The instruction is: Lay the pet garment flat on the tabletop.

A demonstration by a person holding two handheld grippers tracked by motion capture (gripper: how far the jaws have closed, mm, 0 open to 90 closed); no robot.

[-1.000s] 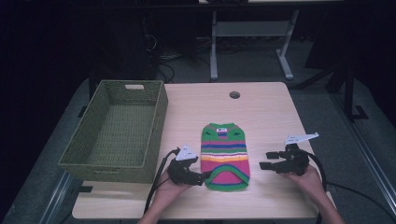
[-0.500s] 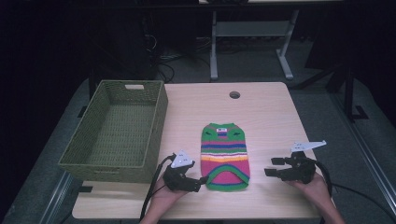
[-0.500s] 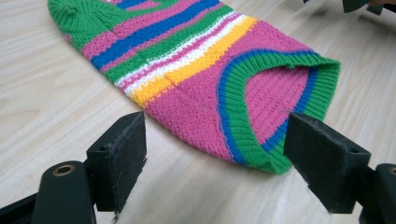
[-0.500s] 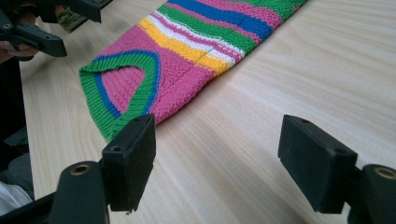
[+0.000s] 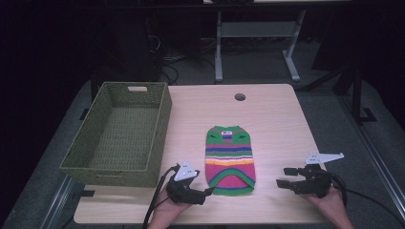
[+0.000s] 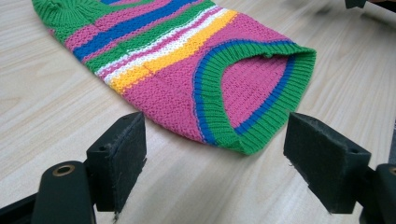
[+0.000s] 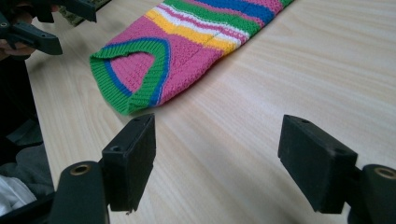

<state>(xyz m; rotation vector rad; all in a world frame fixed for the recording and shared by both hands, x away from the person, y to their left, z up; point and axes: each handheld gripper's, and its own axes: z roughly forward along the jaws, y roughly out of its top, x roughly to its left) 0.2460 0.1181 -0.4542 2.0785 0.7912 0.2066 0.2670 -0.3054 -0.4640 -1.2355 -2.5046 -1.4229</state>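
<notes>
A small knitted sweater with pink, green, blue, yellow and white stripes lies flat on the wooden table, its green hem toward the near edge. My left gripper is at the hem's left corner, low over the table. In the left gripper view the left gripper stands open, with the hem just beyond the pads. My right gripper is right of the sweater, apart from it. In the right gripper view the right gripper is open over bare wood, and the sweater lies ahead to the left.
A green woven basket with nothing in it stands on the table's left side. A round cable hole sits near the far edge. The left gripper appears at the top left of the right gripper view.
Both hands have drawn back toward the near edge of the table, the right one also a little to the right. The sweater has not moved.
</notes>
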